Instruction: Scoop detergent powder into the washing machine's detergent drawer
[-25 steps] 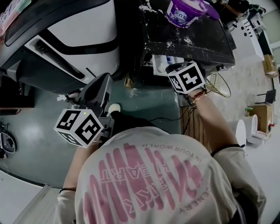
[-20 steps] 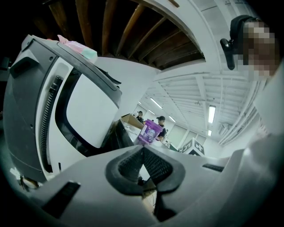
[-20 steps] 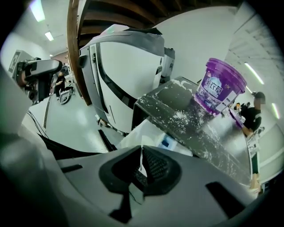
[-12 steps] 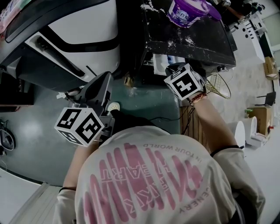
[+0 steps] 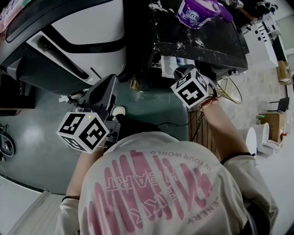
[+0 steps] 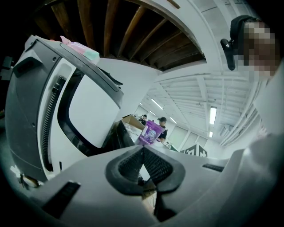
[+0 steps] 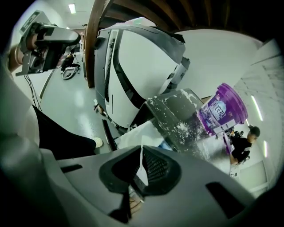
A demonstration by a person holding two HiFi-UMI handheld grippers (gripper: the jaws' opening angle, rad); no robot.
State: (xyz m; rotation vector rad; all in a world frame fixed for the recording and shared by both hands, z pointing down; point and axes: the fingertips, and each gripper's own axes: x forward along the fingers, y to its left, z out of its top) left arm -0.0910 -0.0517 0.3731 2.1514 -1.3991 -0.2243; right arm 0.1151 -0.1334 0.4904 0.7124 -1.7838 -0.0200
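Since both grippers are clenched and no scoop shows in any view, the next move, which I judge to be fetching powder, turns on where the tub [image 5: 197,11] lies. It stands upright at the far end of the dark table [image 5: 216,46], with spilled powder [image 5: 181,43] strewn nearer the front.

The right gripper [image 5: 180,72] hangs just off the table's near edge, pointing steeply down. From it the tub lies ahead and above, across the whole tabletop. In the right gripper view the tub sits up and to the right of the shut jaws, with the powdered top running between. A thin white sliver shows at the seam of those jaws — whether it is a held thing or only pale background behind, I cannot tell.

The left gripper [image 5: 106,89], its jaws pressed together on nothing, points nearly level beside the machine's [image 5: 78,41] lower front, well apart from the table. In its own view the tub is small and far, straight beyond the tips.

So the right hand is the nearer one — it would have to rise and reach forward. The drawer I cannot make out.
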